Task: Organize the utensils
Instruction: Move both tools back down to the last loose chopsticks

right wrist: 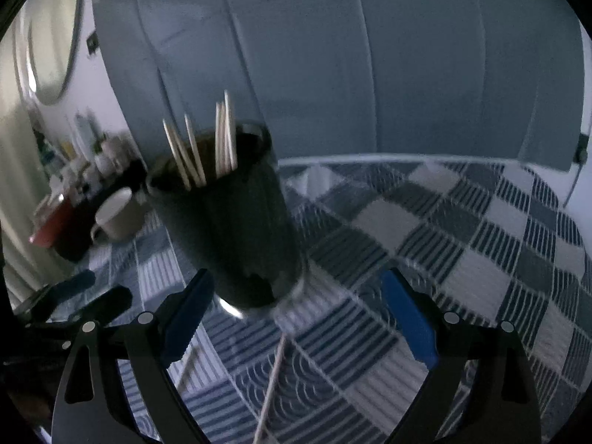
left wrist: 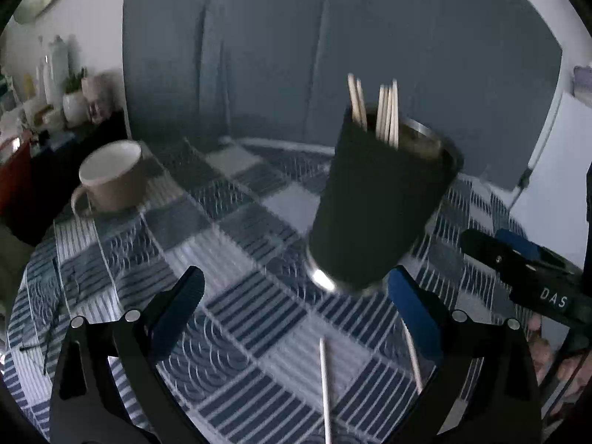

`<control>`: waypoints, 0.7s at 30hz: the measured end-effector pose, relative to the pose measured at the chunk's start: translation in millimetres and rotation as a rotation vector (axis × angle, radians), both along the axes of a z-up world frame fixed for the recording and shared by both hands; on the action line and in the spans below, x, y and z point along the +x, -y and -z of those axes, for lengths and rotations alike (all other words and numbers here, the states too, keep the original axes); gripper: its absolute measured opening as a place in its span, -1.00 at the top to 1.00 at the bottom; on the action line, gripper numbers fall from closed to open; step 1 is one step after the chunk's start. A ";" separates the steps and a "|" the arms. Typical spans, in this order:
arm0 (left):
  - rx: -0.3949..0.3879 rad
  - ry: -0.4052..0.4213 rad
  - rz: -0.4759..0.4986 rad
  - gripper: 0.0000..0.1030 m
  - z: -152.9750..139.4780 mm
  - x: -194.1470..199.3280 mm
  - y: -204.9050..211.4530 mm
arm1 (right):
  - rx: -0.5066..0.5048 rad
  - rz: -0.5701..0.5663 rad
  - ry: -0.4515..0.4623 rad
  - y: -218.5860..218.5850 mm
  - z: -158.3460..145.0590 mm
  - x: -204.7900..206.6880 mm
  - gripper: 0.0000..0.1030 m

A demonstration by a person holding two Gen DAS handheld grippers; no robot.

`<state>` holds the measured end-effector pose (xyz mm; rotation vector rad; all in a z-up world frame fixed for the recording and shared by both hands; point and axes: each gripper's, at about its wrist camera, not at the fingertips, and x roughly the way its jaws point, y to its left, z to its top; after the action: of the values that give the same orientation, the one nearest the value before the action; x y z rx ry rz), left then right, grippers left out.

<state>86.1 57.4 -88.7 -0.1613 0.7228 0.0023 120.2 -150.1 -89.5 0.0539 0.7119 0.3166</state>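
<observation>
Both tools gape near tumbler (left wrist: 381, 203), chopsticks (left wrist: 325, 384) loose.

A blue, grey and white patchwork tablecloth (left wrist: 236, 222) with striped and scalloped squares covers the table. A beige mug (left wrist: 111, 175) with a white inside stands upright on it toward the far left, handle facing the camera. Behind hangs a grey-blue curtain (left wrist: 333, 44), with a cluttered dark sideboard (left wrist: 55, 155) of bottles and jars at far left, and a round mirror (right wrist: 55, 37) on the wall
</observation>
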 end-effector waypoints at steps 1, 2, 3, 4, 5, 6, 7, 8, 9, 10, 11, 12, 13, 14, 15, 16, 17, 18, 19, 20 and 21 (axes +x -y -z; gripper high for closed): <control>-0.002 -0.019 0.001 -0.88 5.2 -2.1 0.8 | -0.006 0.001 -0.015 -0.3 4.0 -1.4 -0.71; -0.005 -0.040 0.002 -0.88 10.5 -4.3 1.5 | -0.012 0.000 -0.037 -0.1 9.6 -2.9 -0.71; -0.007 -0.057 0.003 -0.88 14.5 -5.7 2.5 | -0.019 0.002 -0.059 0.1 15.1 -4.5 -0.71; -0.008 -0.083 0.009 -0.88 20.2 -7.4 3.8 | -0.027 0.003 -0.080 0.4 20.7 -6.1 -0.71; -0.008 -0.100 0.014 -0.88 24.0 -7.9 4.6 | -0.033 0.003 -0.096 0.2 24.6 -7.0 -0.71; -0.006 -0.125 0.022 -0.88 28.8 -10.2 6.5 | -0.040 0.004 -0.120 0.1 30.0 -8.3 -0.71; -0.007 -0.145 0.026 -0.88 33.6 -12.1 7.6 | -0.045 0.005 -0.141 0.3 35.3 -10.2 -0.71; -0.009 -0.166 0.030 -0.88 38.1 -14.1 8.5 | -0.048 0.005 -0.157 0.3 39.0 -11.1 -0.71; -0.010 -0.181 0.031 -0.88 41.6 -15.4 8.9 | -0.056 0.008 -0.183 -0.1 44.3 -12.3 -0.71; -0.008 -0.203 0.034 -0.88 46.2 -17.1 9.6 | -0.072 0.015 -0.217 -0.9 50.2 -12.9 -0.71; 0.004 -0.224 0.040 -0.88 50.5 -18.4 10.3 | -0.081 0.020 -0.258 -1.3 56.5 -12.7 -0.71; 0.016 -0.238 0.043 -0.88 53.0 -18.5 10.5 | -0.078 0.021 -0.294 -1.4 61.3 -12.8 -0.71; 0.027 -0.255 0.051 -0.88 56.9 -19.5 11.0 | -0.073 0.023 -0.335 -0.9 66.9 -13.1 -0.71; 0.029 -0.274 0.059 -0.88 60.6 -20.1 11.0 | -0.069 0.023 -0.357 0.0 70.2 -13.4 -0.71; 0.024 -0.290 0.061 -0.88 62.8 -19.9 10.2 | -0.065 0.023 -0.374 0.4 73.6 -15.0 -0.71; 0.012 -0.309 0.057 -0.88 65.3 -19.9 8.7 | -0.078 0.027 -0.386 -0.1 76.4 -16.8 -0.71; 0.000 -0.319 0.047 -0.88 66.8 -20.2 6.9 | -0.094 0.030 -0.393 -1.0 78.5 -18.0 -0.71; -0.009 -0.324 0.041 -0.88 67.4 -19.9 5.8 | -0.106 0.027 -0.400 -2.1 80.6 -19.1 -0.71; -0.017 -0.334 0.036 -0.88 68.9 -19.7 4.8 | -0.119 0.025 -0.408 -3.2 82.3 -19.5 -0.71; -0.020 -0.343 0.035 -0.88 70.1 -19.4 5.1 | -0.137 0.022 -0.421 -4.8 85.4 -20.5 -0.71; -0.012 -0.348 0.036 -0.88 71.1 -19.1 6.2 | -0.142 0.016 -0.428 -6.1 87.2 -21.5 -0.71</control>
<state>66.9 51.2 -159.8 -0.1613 1.0726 -0.0091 98.7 -144.1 -176.7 -0.0084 1.1564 0.2393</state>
